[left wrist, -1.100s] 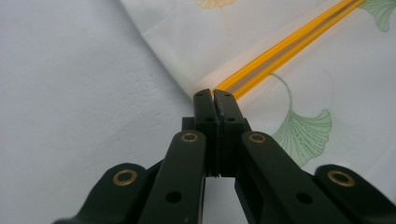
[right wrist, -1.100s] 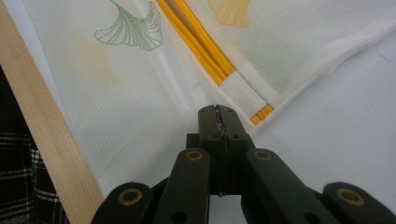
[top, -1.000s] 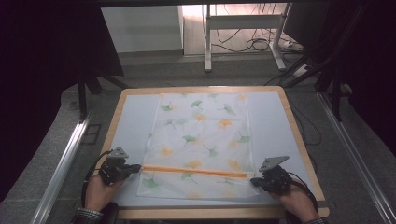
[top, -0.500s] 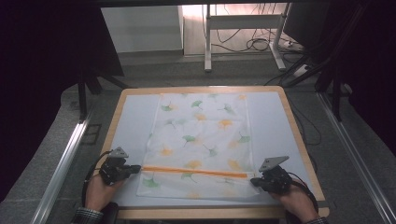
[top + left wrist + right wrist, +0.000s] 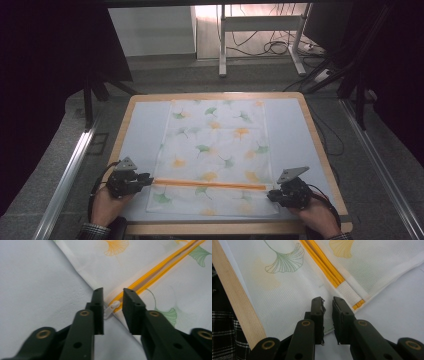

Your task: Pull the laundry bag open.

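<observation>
At the left we see the left gripper at the near left edge of one white mesh bag printed with ginkgo leaves, which lies flat on the pale mat of the wooden-rimmed table. Its jaws have just been opening; they stand apart, and the white zipper pull lies between them, untouched. One orange zipper runs across the bag from this gripper toward the other. At the right, the right gripper sits at the zipper's far end; its jaws have just been opening too, with a narrow gap over the bag's edge, gripping nothing. We count two grippers, one bag, one zipper, one pull.
</observation>
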A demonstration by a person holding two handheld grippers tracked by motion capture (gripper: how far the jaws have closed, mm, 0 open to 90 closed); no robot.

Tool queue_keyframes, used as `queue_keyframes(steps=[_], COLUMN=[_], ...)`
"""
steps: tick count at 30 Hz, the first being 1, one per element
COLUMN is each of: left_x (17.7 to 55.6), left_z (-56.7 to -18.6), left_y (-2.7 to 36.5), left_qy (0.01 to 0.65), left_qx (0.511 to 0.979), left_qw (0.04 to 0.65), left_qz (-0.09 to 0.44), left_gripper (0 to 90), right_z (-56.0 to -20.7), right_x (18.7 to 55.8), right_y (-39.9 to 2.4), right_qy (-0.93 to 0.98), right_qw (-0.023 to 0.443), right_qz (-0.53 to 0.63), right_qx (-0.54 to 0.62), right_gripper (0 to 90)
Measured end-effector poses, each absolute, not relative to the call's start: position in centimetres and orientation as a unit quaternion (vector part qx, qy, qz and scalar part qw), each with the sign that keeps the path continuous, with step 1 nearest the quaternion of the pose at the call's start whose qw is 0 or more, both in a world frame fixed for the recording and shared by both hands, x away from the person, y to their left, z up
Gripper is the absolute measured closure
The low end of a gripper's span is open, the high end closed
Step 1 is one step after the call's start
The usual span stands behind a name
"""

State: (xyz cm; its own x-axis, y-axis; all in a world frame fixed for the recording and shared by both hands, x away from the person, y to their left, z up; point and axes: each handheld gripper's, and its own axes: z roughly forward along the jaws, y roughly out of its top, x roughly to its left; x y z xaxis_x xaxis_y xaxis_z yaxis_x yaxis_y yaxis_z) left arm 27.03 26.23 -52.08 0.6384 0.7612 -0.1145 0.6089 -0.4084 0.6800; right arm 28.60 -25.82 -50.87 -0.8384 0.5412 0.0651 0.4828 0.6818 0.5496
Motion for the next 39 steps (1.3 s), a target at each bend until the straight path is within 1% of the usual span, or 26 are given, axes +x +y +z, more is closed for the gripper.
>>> queue_keyframes(steps=[5, 11, 17, 34, 39], left_x=[27.0, 27.0, 27.0, 26.9, 26.9], left_z=[-52.1, -52.1, -52.1, -51.7, -51.7], left_y=[25.8, 25.6, 25.3, 24.5, 24.4], left_qy=[0.408, 0.406, 0.405, 0.396, 0.392], left_qx=[0.834, 0.836, 0.836, 0.839, 0.841], left_qw=[0.353, 0.349, 0.347, 0.344, 0.344], left_qz=[0.116, 0.119, 0.126, 0.142, 0.145], left_gripper=[53.0, 45.4, 34.8, 22.0, 18.8], right_z=[-50.8, -50.6, -50.1, -49.2, -48.9], right_x=[28.6, 28.5, 28.6, 29.0, 29.0], right_y=[-25.7, -25.6, -25.7, -25.6, -25.7], right_qy=[0.915, 0.917, 0.91, 0.896, 0.892], right_qw=[0.052, 0.065, 0.08, 0.091, 0.103], right_qz=[0.283, 0.281, 0.294, 0.314, 0.322], right_qx=[0.282, 0.277, 0.282, 0.3, 0.301], right_gripper=[76.9, 73.4, 67.6, 53.8, 48.9])
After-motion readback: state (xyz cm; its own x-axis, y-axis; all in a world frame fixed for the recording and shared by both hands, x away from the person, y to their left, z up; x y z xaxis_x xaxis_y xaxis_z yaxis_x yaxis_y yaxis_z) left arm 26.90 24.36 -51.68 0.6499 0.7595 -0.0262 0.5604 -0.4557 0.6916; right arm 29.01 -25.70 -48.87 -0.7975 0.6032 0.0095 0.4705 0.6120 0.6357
